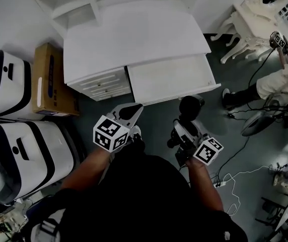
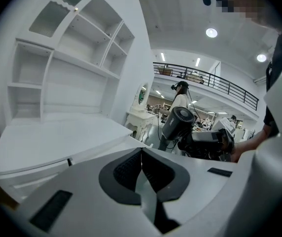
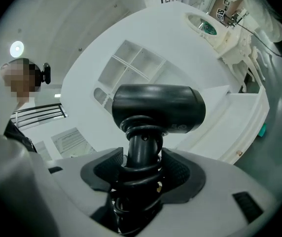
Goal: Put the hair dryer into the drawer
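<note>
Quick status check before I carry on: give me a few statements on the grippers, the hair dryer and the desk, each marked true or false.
1. The right gripper is clamped on the handle of the hair dryer. True.
2. The left gripper has its jaws wide apart. False: they are together, with nothing between them.
3. The wide drawer of the white desk is pulled out. True.
4. The hair dryer lies inside the drawer. False: it is held in the right gripper, on the person's side of the drawer front.
5. A cardboard box stands beside the desk, on the left in the head view. True.
</note>
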Motion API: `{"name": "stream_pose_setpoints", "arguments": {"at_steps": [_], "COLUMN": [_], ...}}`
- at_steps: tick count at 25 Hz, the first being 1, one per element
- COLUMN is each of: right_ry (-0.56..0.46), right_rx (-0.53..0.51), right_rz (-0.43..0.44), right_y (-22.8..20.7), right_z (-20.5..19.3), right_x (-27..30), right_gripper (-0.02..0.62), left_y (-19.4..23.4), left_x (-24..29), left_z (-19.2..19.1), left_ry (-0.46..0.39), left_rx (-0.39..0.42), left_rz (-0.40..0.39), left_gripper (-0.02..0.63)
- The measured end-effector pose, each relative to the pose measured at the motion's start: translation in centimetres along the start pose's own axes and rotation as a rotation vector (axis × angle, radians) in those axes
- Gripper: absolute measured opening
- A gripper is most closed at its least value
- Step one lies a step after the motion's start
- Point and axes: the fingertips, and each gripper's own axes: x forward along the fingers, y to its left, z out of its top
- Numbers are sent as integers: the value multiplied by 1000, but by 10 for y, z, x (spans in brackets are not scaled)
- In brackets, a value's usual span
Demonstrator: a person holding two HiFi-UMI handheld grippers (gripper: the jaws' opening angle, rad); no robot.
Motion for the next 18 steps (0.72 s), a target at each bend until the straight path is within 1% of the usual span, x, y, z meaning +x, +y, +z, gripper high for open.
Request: {"name": "stream_pose_setpoints", "arguments": {"at_steps": [3,6,9,11,14,18], "right_ry": [33,66,87,94,103,127], "right_rx": [0,4,-1,-15,-33,-47], "right_rz": [-13,-31,-42,-43,-40,-32], "right_y": [-6,-17,-26,-28,-31,-31], "right_z": [-3,1,7,9,14,21], "right_x": [28,52,75,91,110,127], "right_gripper": [258,258,258,258,258,258], "left_y": [31,60,84,97,111,114], "left_x": [3,8,8,7,9,11], "left_z": [3,7,12,12,15,22], "left_ry": [1,3,-7,-7,-10,-18], "left_rx": [-4,-26,-46,-42,-42,-42], "left_rz": [9,21,26,28,31,22], "left_gripper": [9,9,9,9,9,9]}}
